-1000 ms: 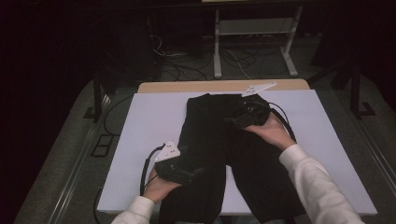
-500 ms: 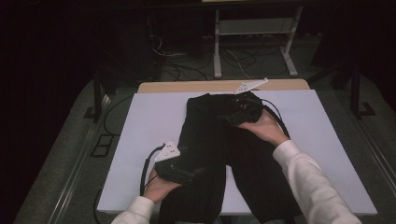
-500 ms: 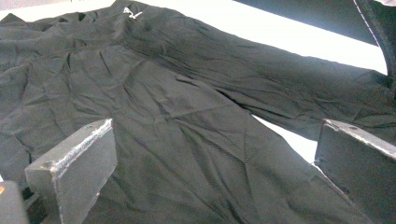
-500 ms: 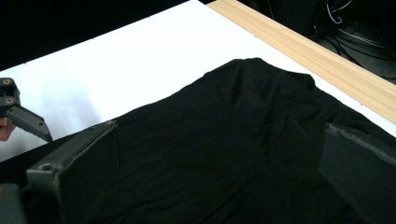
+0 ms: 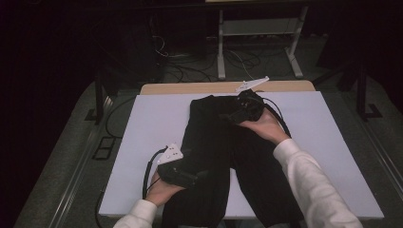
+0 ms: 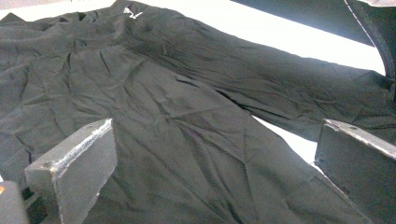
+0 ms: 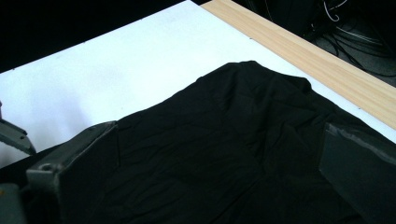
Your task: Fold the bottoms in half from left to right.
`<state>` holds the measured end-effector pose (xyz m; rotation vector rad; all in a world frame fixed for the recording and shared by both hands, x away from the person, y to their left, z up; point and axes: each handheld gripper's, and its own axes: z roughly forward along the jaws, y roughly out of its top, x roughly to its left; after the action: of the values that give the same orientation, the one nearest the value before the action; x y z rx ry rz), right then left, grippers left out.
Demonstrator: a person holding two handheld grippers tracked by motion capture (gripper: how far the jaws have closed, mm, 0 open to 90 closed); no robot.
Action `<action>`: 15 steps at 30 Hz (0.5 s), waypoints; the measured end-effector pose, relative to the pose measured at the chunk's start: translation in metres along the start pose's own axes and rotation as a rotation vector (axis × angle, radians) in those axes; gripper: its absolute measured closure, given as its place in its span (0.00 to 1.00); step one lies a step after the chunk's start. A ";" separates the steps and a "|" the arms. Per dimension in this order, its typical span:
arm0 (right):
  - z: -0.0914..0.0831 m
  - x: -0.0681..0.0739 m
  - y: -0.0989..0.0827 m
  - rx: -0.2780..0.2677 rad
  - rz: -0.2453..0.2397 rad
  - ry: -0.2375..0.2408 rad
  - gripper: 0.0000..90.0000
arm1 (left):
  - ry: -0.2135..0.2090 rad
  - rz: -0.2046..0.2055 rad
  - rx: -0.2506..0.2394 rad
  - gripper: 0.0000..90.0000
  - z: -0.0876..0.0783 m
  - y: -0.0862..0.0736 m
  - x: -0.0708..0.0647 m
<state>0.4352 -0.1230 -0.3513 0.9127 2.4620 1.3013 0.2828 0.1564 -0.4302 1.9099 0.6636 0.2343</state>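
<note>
White board (image 5: 142, 142): black trousers (image 5: 214, 137) legs cut off; both grippers' fingers spread, empty.

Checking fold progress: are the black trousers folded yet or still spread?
Spread. The black trousers lie flat on the white board, both legs apart toward the near edge; wrinkled, no fold seen. Both tongs open above them.

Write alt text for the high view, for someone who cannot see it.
A pair of black fabric trousers lies spread on a white table, waistband at the far end. The right gripper rests near the waistband, and the left gripper on the near left leg, each held in a white-sleeved hand.
</note>
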 end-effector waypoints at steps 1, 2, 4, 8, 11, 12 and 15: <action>0.000 0.000 0.000 0.000 0.000 0.000 0.00 | 0.000 0.001 0.001 0.00 0.000 0.000 0.000; 0.001 -0.001 0.000 0.001 0.004 0.000 0.00 | -0.001 0.002 0.002 0.00 0.000 0.000 0.000; 0.003 -0.002 0.000 0.002 0.007 -0.003 0.00 | -0.001 0.001 0.000 0.00 0.000 0.000 0.000; 0.009 -0.008 0.002 0.002 0.021 -0.013 0.00 | -0.001 -0.002 0.001 0.00 0.000 0.000 0.000; 0.014 -0.011 0.003 0.004 0.030 -0.020 0.00 | -0.001 -0.001 -0.001 0.00 -0.001 0.000 0.000; 0.015 -0.012 0.004 0.004 0.032 -0.022 0.00 | -0.001 0.000 -0.001 0.00 -0.001 0.000 0.000; 0.021 -0.015 0.006 0.003 0.039 -0.028 0.00 | -0.002 -0.004 -0.002 0.00 -0.001 0.000 0.000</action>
<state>0.4594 -0.1156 -0.3605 0.9780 2.4380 1.2884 0.2824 0.1571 -0.4298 1.9064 0.6659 0.2307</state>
